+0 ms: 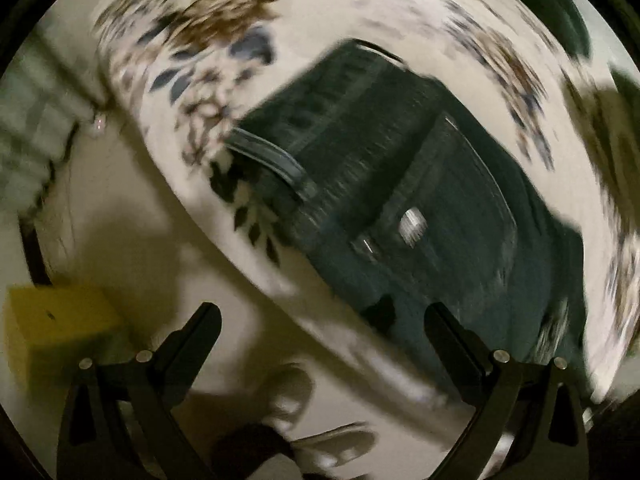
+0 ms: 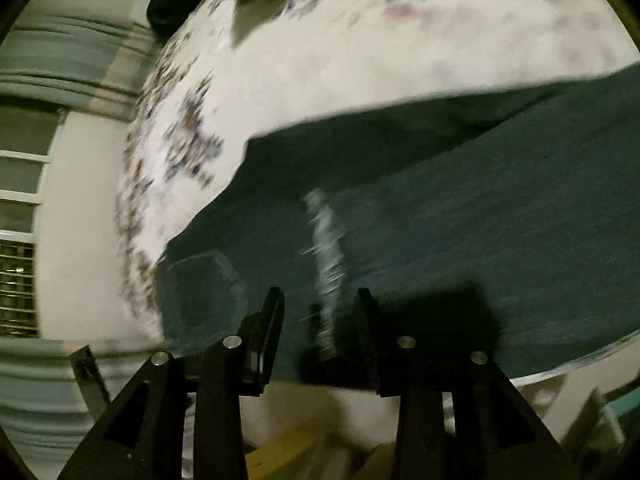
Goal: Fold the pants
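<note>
Dark pants [image 1: 400, 184] lie on a floral bedsheet [image 1: 304, 28] near the bed's edge, their small pale label [image 1: 412, 222] too blurred to read. Left tool [image 1: 322, 316] gapes wide above that edge, empty. Right tool [image 2: 320, 304] stands partly apart over the fabric, gripping nothing.

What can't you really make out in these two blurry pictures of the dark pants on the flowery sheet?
- Left wrist view: the pants are smeared by motion blur; the pale tag cannot be read.
- Right wrist view: the pants run off the right edge, so their full shape is cut off.
- Right wrist view: the right gripper hides the cloth edge below it.
</note>
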The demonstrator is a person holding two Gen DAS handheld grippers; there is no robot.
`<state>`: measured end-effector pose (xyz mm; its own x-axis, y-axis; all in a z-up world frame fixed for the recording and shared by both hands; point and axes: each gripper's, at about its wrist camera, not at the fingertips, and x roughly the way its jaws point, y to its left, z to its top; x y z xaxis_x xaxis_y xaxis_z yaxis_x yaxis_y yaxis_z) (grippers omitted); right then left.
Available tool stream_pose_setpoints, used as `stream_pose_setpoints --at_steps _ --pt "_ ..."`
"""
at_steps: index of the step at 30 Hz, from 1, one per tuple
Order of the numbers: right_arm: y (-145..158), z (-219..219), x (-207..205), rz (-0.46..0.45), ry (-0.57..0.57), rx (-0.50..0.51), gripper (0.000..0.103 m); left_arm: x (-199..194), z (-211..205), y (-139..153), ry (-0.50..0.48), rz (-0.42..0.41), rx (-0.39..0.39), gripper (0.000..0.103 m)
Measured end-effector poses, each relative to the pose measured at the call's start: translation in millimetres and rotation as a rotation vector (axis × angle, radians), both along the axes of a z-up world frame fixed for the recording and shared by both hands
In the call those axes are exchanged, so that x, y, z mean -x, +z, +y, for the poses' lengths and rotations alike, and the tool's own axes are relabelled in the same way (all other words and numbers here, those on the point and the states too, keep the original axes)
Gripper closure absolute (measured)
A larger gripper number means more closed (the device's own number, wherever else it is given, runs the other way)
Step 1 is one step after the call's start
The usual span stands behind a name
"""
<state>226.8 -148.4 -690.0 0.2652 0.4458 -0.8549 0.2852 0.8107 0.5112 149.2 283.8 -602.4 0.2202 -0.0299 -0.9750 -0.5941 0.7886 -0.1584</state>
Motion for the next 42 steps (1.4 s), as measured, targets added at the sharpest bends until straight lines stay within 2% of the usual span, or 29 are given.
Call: stream_pose_setpoints --at_steps 1,2,5,7,9,11,12,14,16,18,20,22,24,27,30,34,38,42 --pt "-12 1 -3 0.069 0.038 0.034 0.062 0 8 -3 0.044 -0.016 0.022 0.000" --pt "-26 0 -6 0.139 0.060 0.008 0.062 0 19 -7 0.095 -0.050 0.042 0.000" --pt "-29 -10 -8 0.135 0.015 -0.053 0.062 -3 40 -18 0.182 -0.124 0.081 0.000" --pt "-26 -12 -11 0.130 0.016 -0.027 0.062 -6 50 -24 0.227 -0.181 0.109 0.003" --pt "-23 -13 -13 0.121 0.024 -0.009 0.062 -9 59 -30 0.272 -0.246 0.146 0.013" --pt "-17 -15 -14 0.115 0.022 0.013 0.062 -15 64 -32 0.300 -0.322 0.189 0.040" --pt "-16 -14 -16 0.117 0.024 0.021 0.062 -17 65 -31 0.310 -0.327 0.180 0.044" --pt "-11 -30 -12 0.126 0.014 0.042 0.062 -21 65 -29 0.326 -0.338 0.176 0.065" --pt "-8 -38 -8 0.131 0.000 0.068 0.062 -19 61 -23 0.319 -0.362 0.168 0.075" --pt "-2 -49 -1 0.136 0.000 0.146 0.061 -20 52 -5 0.258 -0.385 0.103 0.077" --pt "3 -49 -1 0.148 0.023 0.257 0.051 -19 39 19 0.186 -0.414 0.028 0.079" --pt "7 -48 -1 0.165 0.051 0.380 0.036 -22 26 41 0.123 -0.435 -0.038 0.080" --pt "11 -49 1 0.168 0.070 0.437 0.029 -23 10 66 0.065 -0.475 -0.096 0.080" --pt "17 -56 6 0.169 0.091 0.496 0.005 -20 -22 106 -0.044 -0.539 -0.163 0.080" --pt "24 -69 12 0.156 0.095 0.524 0.003 -19 -61 144 -0.160 -0.593 -0.218 0.080" --pt "39 -94 19 0.131 0.080 0.509 0.003 -18 -108 179 -0.286 -0.648 -0.254 0.081" --pt "56 -130 30 0.107 0.037 0.484 0.003 -13 -170 202 -0.438 -0.698 -0.271 0.081" --pt "67 -174 43 0.102 -0.024 0.468 0.003 -4 -235 210 -0.584 -0.722 -0.250 0.081"
